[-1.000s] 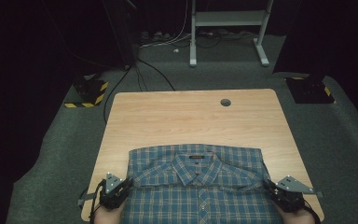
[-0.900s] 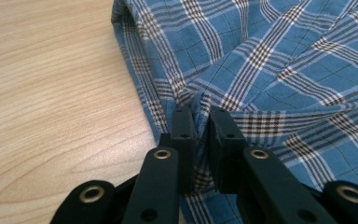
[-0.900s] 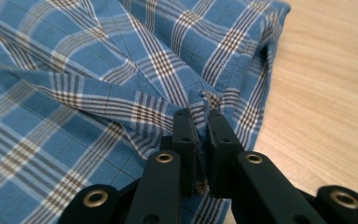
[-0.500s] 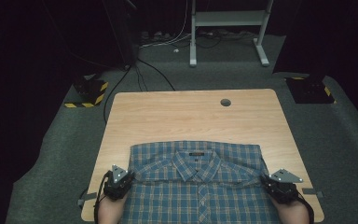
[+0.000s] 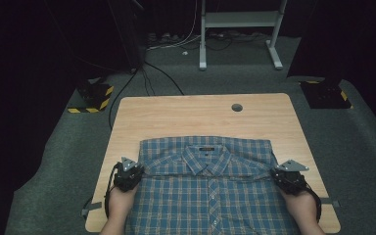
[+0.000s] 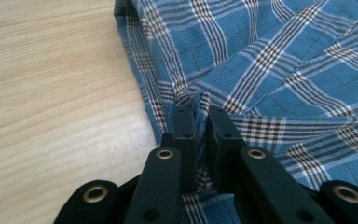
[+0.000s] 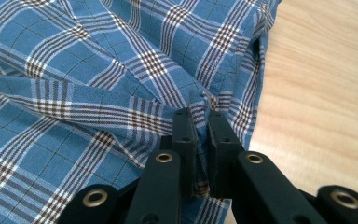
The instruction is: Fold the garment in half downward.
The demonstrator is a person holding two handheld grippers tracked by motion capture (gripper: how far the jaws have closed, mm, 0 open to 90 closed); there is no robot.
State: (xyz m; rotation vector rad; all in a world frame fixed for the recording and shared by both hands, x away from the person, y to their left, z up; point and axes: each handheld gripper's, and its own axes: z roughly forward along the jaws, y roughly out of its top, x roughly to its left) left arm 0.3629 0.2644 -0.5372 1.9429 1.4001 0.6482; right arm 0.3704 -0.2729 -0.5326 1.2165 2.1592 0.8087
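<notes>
We pinch the blue plaid cotton shirt (image 5: 208,191), lying collar-up on the pale wooden table (image 5: 176,117), with left tongs (image 5: 136,172) and right tongs (image 5: 276,172) clamped on its opposite side edges, probably to keep the cloth taut for folding.

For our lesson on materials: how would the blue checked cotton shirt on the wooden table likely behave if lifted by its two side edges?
The blue checked cotton shirt is probably floppy: cloth bunches where each tool pinches it. It would likely sag in the middle, and looks thin and light.
</notes>
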